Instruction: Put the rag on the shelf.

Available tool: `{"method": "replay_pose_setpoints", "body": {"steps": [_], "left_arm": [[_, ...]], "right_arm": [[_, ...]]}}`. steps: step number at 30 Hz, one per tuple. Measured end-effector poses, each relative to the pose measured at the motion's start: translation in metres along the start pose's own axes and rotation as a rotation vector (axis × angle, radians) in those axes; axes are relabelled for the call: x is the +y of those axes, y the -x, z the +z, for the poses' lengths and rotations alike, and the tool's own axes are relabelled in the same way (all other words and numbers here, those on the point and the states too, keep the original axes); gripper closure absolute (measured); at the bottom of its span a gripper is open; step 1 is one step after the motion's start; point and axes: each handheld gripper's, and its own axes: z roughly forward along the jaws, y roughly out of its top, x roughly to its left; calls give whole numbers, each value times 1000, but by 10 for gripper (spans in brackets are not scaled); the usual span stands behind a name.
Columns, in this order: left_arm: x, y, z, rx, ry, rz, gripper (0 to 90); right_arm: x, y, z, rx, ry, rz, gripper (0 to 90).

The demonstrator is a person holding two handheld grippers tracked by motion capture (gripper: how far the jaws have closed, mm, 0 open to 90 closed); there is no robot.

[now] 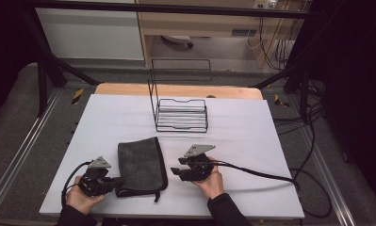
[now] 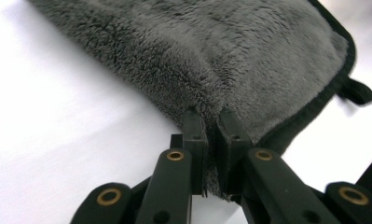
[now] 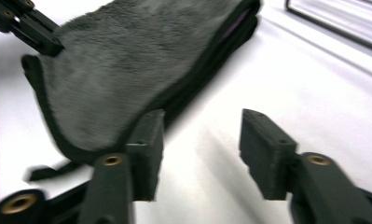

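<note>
Dark grey folded towel [image 1: 141, 165] lies flat on the white table cover [image 1: 251, 136], front-left part of the table, at about 7 o'clock from the table's middle. Fluffy pile, black bound edge, small black hang loop [image 1: 156, 197] sticking out at its near right corner. In the right gripper view the towel [image 3: 123, 65] shows stacked layers along its folded edge.

Left gripper [image 1: 114, 182] sits at the towel's 8 o'clock, at its near left corner, held by the person's left hand [image 1: 82, 197]. Its jaws are clamped on the towel's edge: in the left gripper view the two pads stand nearly together with grey pile [image 2: 211, 70] pinched between them, and the left gripper [image 2: 211, 123] bites the cloth near the bound edge. The corner looks slightly raised there.

Right gripper [image 1: 175, 173] is at the towel's 3 o'clock, just beside its right edge, in the person's right hand [image 1: 210, 181]. Its jaws stand partly apart with bare white cover between them; right gripper [image 3: 200, 140] holds nothing. One pad is just beside the towel's black edge; cannot tell whether it touches.

Black wire rack [image 1: 181, 113] stands at 12 o'clock from the towel, well apart, near the table's far middle. Cables trail from both grippers; the right one runs off toward 3 o'clock.
</note>
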Motion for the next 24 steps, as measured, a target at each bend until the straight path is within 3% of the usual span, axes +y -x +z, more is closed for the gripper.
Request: {"method": "replay_pose_setpoints", "body": {"steps": [6, 11, 17, 24], "left_arm": [[-6, -13, -8, 4, -21, 42, 819], [-8, -15, -11, -3, -10, 36, 762], [-3, -20, -21, 45, 69, 8, 475], [17, -37, -26, 73, 142, -50, 277]], "right_arm": [[2, 0, -4, -1, 15, 2, 364], [1, 4, -6, 2, 41, 33, 273], [1, 12, -9, -2, 43, 74, 160], [0, 12, -10, -8, 41, 64, 75]]}}
